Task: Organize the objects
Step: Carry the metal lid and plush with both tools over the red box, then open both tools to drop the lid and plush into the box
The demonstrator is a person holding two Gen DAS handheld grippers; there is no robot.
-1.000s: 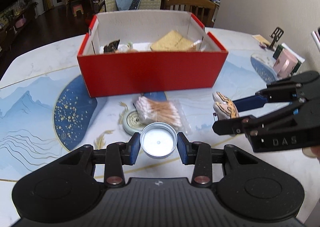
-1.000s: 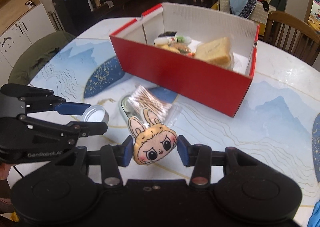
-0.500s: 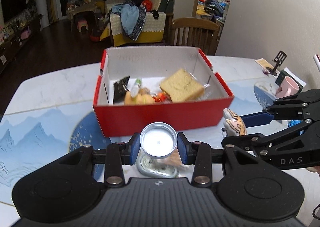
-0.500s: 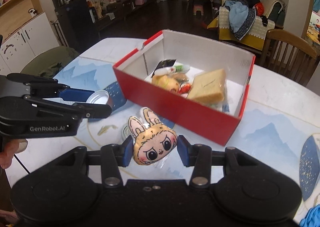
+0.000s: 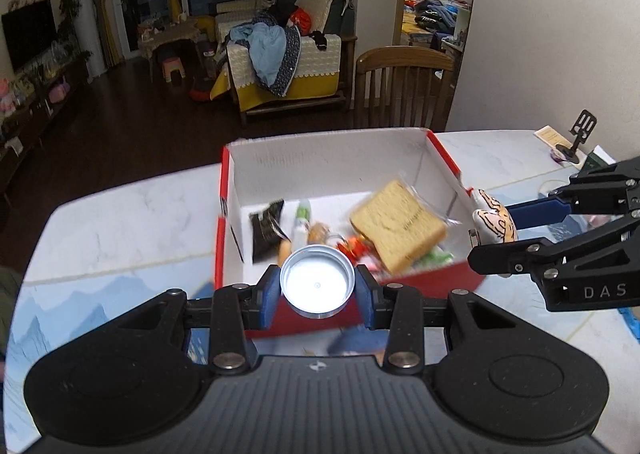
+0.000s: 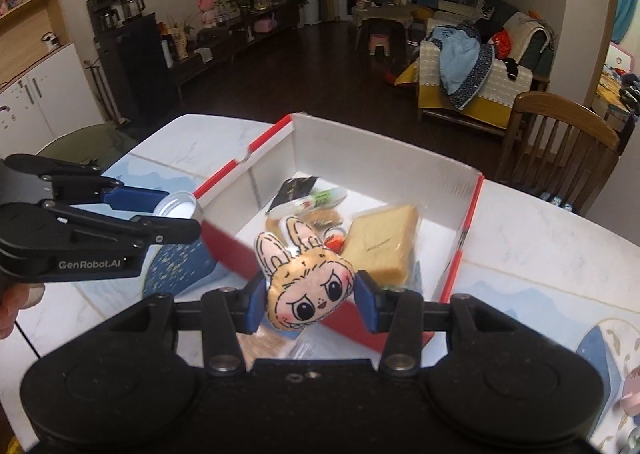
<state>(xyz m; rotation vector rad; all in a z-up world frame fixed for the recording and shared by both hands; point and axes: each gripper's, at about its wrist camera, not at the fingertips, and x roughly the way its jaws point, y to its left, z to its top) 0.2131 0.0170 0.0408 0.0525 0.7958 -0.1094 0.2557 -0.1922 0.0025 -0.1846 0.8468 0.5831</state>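
Note:
My left gripper (image 5: 317, 292) is shut on a round silver tin lid (image 5: 317, 286) and holds it above the near wall of the red box (image 5: 240, 158). My right gripper (image 6: 309, 300) is shut on a small rabbit-eared plush face (image 6: 308, 286), held over the box's (image 6: 452, 274) near edge. The box holds a wrapped bread slice (image 5: 398, 230), a dark packet (image 5: 266, 232), a tube and small items. In the left wrist view the right gripper (image 5: 492, 232) is at the box's right side; in the right wrist view the left gripper (image 6: 176, 214) is at the box's left corner.
The box stands on a marble table with blue mountain print (image 5: 120, 222). A wooden chair (image 5: 400, 90) stands behind the table. A phone stand (image 5: 578, 138) and a card lie at the far right. A pink mug (image 6: 628, 410) shows at the lower right.
Both grippers have risen and moved forward from the table surface to above the box's near edge, each still holding its object. The cotton swabs and tin are out of sight below.

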